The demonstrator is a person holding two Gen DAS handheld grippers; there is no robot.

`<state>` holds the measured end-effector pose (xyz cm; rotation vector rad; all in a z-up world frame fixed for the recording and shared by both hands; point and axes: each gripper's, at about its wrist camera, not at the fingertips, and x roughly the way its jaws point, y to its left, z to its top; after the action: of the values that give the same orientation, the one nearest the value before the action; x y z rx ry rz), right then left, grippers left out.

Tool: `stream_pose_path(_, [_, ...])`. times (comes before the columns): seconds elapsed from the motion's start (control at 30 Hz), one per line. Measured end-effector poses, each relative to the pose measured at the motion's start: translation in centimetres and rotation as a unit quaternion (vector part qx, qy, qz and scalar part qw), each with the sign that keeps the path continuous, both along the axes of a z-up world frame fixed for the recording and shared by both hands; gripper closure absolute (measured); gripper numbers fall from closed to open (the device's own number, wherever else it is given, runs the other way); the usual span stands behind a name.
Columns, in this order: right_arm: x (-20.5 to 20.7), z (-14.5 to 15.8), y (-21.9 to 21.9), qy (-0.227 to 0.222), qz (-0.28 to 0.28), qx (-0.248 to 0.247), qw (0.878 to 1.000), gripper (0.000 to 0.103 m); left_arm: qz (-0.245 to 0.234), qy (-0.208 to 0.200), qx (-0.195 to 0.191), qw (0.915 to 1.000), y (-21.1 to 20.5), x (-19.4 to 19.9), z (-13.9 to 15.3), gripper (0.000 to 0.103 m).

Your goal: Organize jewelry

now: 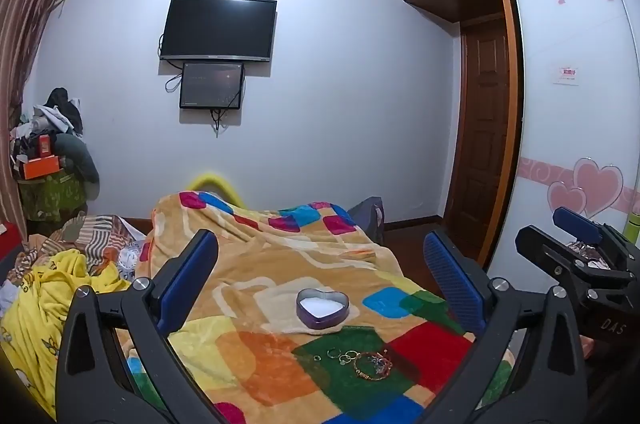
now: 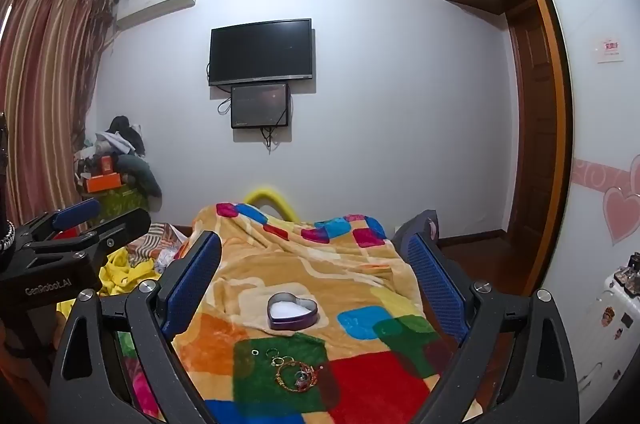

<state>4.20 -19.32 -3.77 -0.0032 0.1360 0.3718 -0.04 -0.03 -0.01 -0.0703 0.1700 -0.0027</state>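
A purple heart-shaped tin [image 1: 322, 309] [image 2: 293, 311] with a white lining lies open on the patchwork blanket [image 1: 272, 264] [image 2: 304, 264]. Nearer to me, on a green patch, lie several small rings [image 1: 340, 355] [image 2: 276, 356] and a gold bracelet [image 1: 373, 365] [image 2: 297, 377] with charms. My left gripper [image 1: 320, 272] is open above the blanket with nothing between its blue pads. My right gripper [image 2: 314, 272] is open too and empty. Each gripper also shows at the edge of the other's view: the right gripper [image 1: 576, 248] and the left gripper [image 2: 76, 232].
The blanket covers a bed with a yellow garment [image 1: 52, 304] and striped bedding [image 1: 92, 240] at its left. A wardrobe with heart decals [image 1: 580, 144] stands on the right, a wall-mounted TV [image 1: 218, 29] ahead, a pile of boxes and clothes [image 1: 52, 152] in the far left corner.
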Motion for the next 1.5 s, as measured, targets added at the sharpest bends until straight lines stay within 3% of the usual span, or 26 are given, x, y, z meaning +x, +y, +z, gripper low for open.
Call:
stream_pose_path(0.07, [0.0, 0.0, 0.0, 0.005, 0.001, -0.003, 1.000, 0.010, 0.000, 0.016, -0.004, 0.9999, 0.1, 0.3, 0.0, 0.000])
stream_pose_path(1.5, [1.0, -0.4, 0.0, 0.023, -0.002, -0.003, 1.000, 0.010, 0.007, 0.026, -0.005, 0.9996, 0.5, 1.8, -2.2, 0.000])
